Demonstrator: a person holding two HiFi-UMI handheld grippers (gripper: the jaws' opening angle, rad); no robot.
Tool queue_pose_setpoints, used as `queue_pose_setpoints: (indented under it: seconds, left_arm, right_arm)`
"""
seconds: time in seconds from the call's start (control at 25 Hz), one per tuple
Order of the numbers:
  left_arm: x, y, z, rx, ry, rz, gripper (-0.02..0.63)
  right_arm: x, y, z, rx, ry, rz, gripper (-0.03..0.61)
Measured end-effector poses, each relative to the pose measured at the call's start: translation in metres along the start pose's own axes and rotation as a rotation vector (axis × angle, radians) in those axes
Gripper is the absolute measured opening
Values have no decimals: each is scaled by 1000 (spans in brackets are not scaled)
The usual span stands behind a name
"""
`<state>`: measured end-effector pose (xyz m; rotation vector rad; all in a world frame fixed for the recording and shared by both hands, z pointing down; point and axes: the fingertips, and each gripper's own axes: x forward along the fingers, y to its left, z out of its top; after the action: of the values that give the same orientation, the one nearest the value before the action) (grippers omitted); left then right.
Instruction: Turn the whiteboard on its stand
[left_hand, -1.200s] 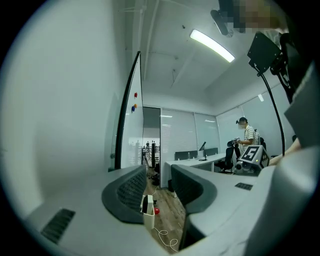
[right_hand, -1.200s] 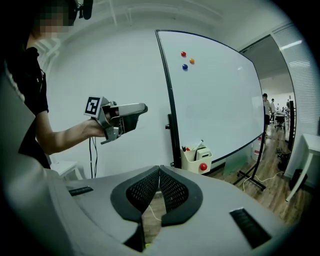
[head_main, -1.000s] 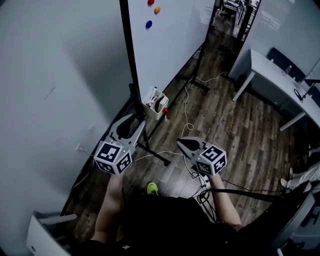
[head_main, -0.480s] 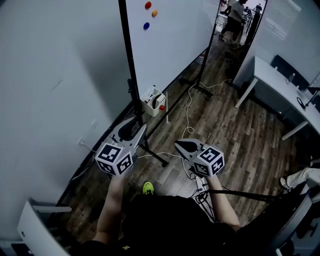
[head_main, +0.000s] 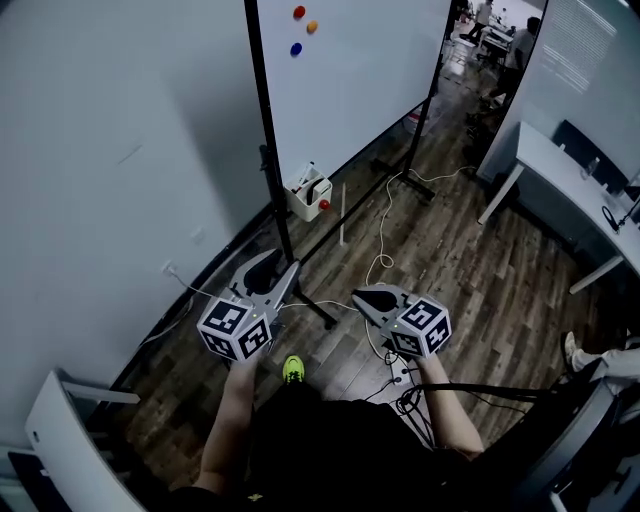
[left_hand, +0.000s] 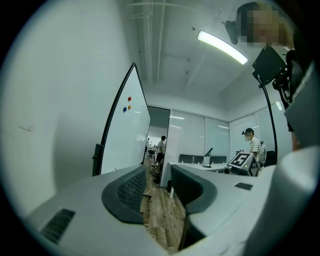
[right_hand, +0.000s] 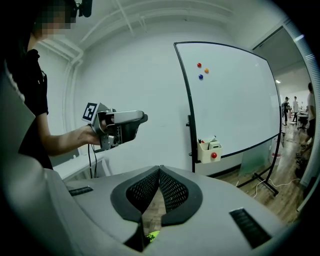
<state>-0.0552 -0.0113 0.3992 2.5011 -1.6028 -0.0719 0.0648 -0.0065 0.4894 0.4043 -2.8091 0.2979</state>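
Note:
The whiteboard (head_main: 350, 80) stands on its black-framed stand (head_main: 268, 160) by the wall, with three coloured magnets (head_main: 299, 12) near its top and a white marker tray (head_main: 311, 192) on its lower edge. My left gripper (head_main: 272, 274) is open and empty, level, just short of the stand's near post. My right gripper (head_main: 362, 297) is shut on nothing, farther from the stand, over the floor. The left gripper view shows the whiteboard (left_hand: 127, 127) edge-on beyond the gripper (left_hand: 157, 182). In the right gripper view the board (right_hand: 235, 95) is ahead of the gripper (right_hand: 159, 170), with the left gripper (right_hand: 122, 127) at left.
The stand's foot (head_main: 312, 308) reaches out on the wood floor under my left gripper. White cables (head_main: 383, 225) and a power strip (head_main: 400, 368) lie on the floor. A white desk (head_main: 560, 170) stands at right, another (head_main: 60, 440) at lower left. People (left_hand: 253, 146) stand in the distance.
Both grippers sit slightly lower in the head view and more of the whiteboard shows. The jaws of both look the same as before.

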Motion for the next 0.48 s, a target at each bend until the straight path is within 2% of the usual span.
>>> queue_pose_setpoints:
  seconds: [0.24, 0.48]
  left_arm:
    - [-27, -23, -10, -17, -7, 49, 153]
    - [-31, -45, -14, -19, 3, 23, 154]
  right_arm:
    - [-15, 25, -18, -11, 13, 50, -2]
    - [-26, 41, -11, -36, -18, 67, -2]
